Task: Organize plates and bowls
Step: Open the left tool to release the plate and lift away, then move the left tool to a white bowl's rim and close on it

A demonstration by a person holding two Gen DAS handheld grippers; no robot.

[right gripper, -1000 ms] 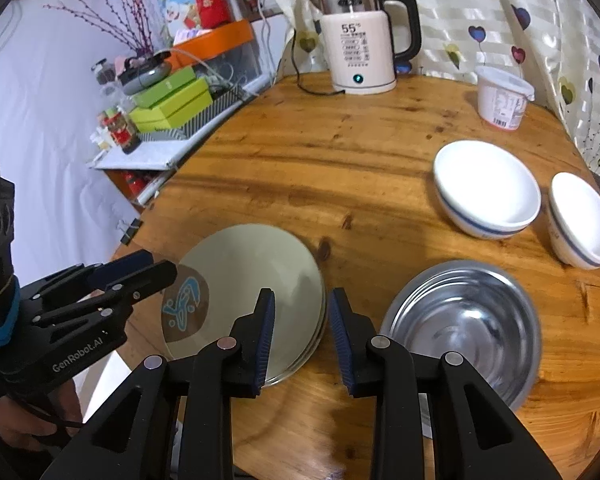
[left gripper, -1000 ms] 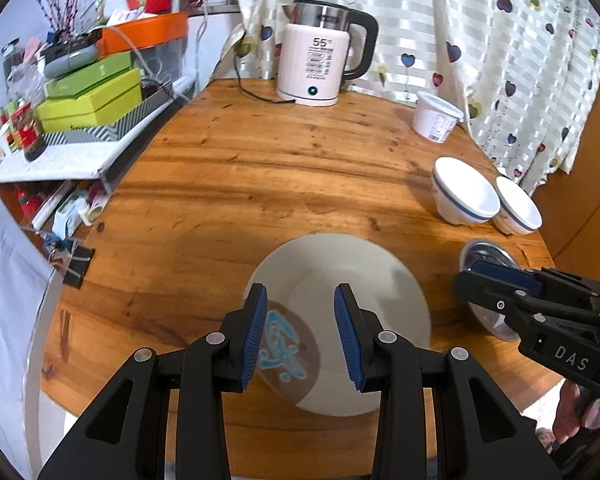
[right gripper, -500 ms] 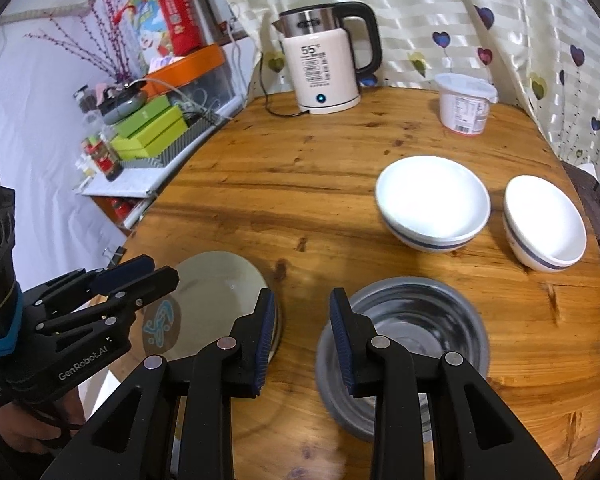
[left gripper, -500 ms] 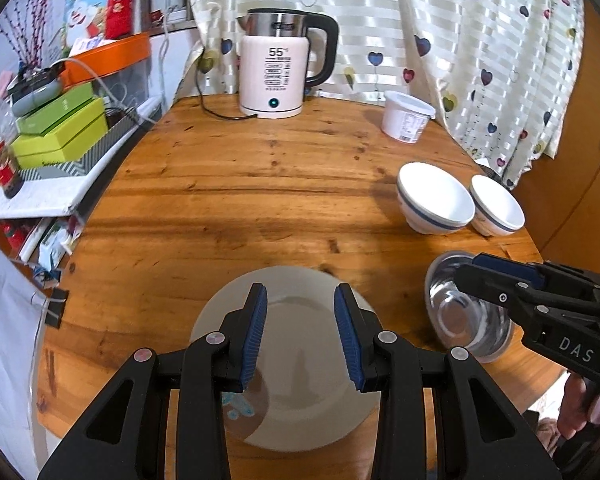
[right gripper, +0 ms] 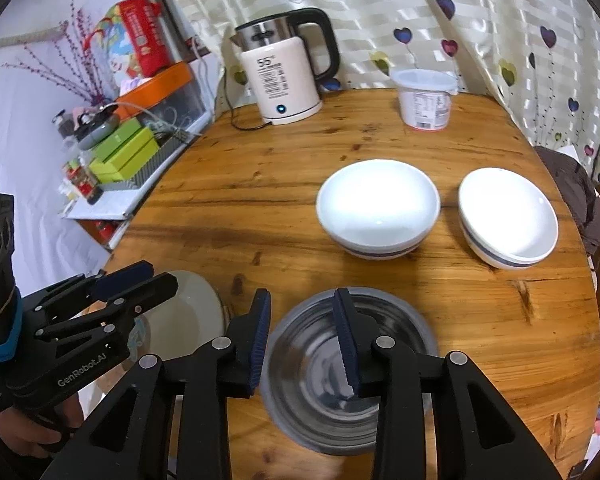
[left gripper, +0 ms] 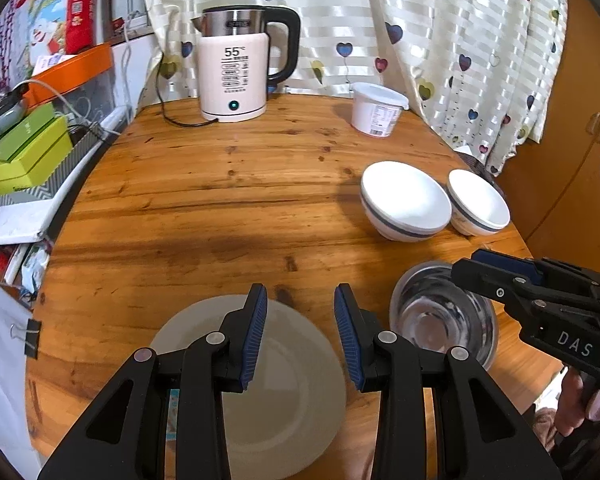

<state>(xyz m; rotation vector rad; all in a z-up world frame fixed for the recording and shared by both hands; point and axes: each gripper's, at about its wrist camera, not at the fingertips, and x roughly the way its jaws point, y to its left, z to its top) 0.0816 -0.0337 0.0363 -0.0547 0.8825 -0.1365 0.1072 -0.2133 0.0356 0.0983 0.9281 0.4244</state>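
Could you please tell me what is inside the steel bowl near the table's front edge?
The steel bowl looks empty: only its shiny bottom shows. The right gripper's fingers cover part of its inside.

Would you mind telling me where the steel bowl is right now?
The steel bowl sits at the table's near edge in the right wrist view, right of the plate and in front of the two white bowls.

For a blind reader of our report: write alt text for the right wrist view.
The right hand-held gripper, jaws open and empty, hovers over a steel bowl on a round wooden table. Two white bowls sit beyond it, a pale plate at left under the left hand-held gripper, a kettle behind.
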